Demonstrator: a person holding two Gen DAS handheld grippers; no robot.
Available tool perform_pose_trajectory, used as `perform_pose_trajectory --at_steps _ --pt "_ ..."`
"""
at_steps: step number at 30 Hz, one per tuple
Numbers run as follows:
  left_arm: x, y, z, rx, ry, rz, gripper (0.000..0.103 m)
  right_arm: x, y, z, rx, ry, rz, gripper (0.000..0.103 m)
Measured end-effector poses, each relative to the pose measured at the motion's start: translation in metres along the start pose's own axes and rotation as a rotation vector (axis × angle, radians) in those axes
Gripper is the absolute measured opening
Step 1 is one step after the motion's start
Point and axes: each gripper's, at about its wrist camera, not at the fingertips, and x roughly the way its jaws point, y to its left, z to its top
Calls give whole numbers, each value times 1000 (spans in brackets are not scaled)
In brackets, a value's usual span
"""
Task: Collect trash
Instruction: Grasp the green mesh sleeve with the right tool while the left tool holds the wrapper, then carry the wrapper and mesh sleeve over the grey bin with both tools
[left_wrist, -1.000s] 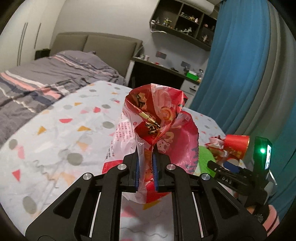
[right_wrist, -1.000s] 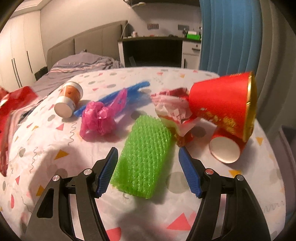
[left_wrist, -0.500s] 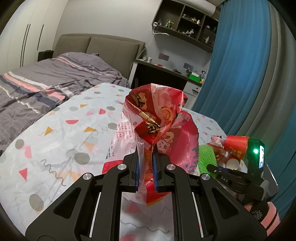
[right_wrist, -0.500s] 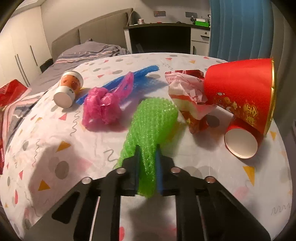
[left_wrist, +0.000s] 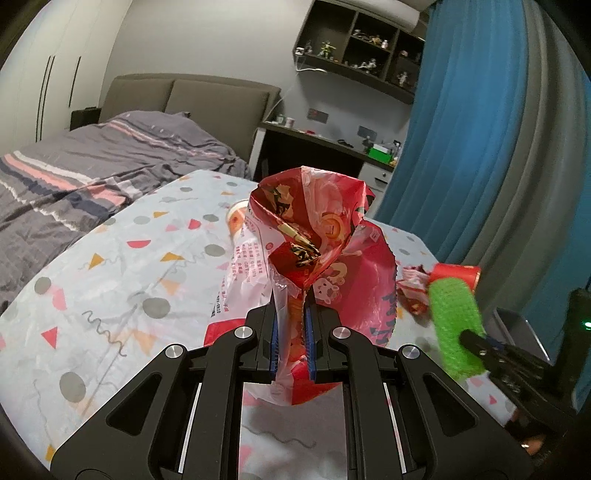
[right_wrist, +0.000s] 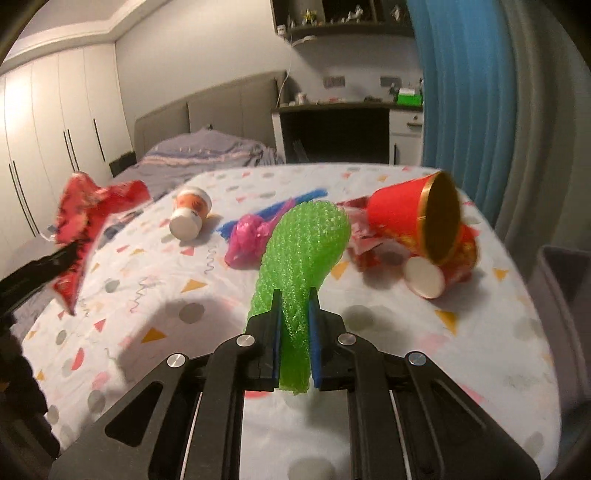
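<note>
My left gripper (left_wrist: 291, 347) is shut on a red and white plastic snack bag (left_wrist: 317, 236) and holds it above the table; the bag also shows at the left of the right wrist view (right_wrist: 92, 210). My right gripper (right_wrist: 293, 336) is shut on a green foam net sleeve (right_wrist: 306, 251) and holds it lifted off the table; the sleeve shows at the right of the left wrist view (left_wrist: 456, 325). On the table lie a pink plastic bag (right_wrist: 247, 236), a blue strip (right_wrist: 273, 212), an orange paper cup (right_wrist: 190, 214), a large red cup (right_wrist: 417, 218) and crumpled red wrappers (right_wrist: 365, 247).
The table (right_wrist: 369, 321) has a white cloth with coloured shapes. A grey bin (right_wrist: 565, 295) stands at its right edge. A bed (left_wrist: 92, 173) lies to the left, a desk (right_wrist: 347, 129) and a blue curtain (left_wrist: 461, 129) behind.
My right gripper closed on the green foam sleeve and lifted it off the table. My left gripper kept hold of the red bag and shifted slightly.
</note>
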Motion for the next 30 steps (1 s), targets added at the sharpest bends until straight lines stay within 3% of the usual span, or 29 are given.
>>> perform_pose_trajectory --at_steps 16,30 --pt "-23 -81 -17 124 -8 -100 10 -88 -46 -18 58 -142 -62 13" --pt "-17 -163 -32 238 3 -187 10 -123 -96 -28 120 -203 -144 13"
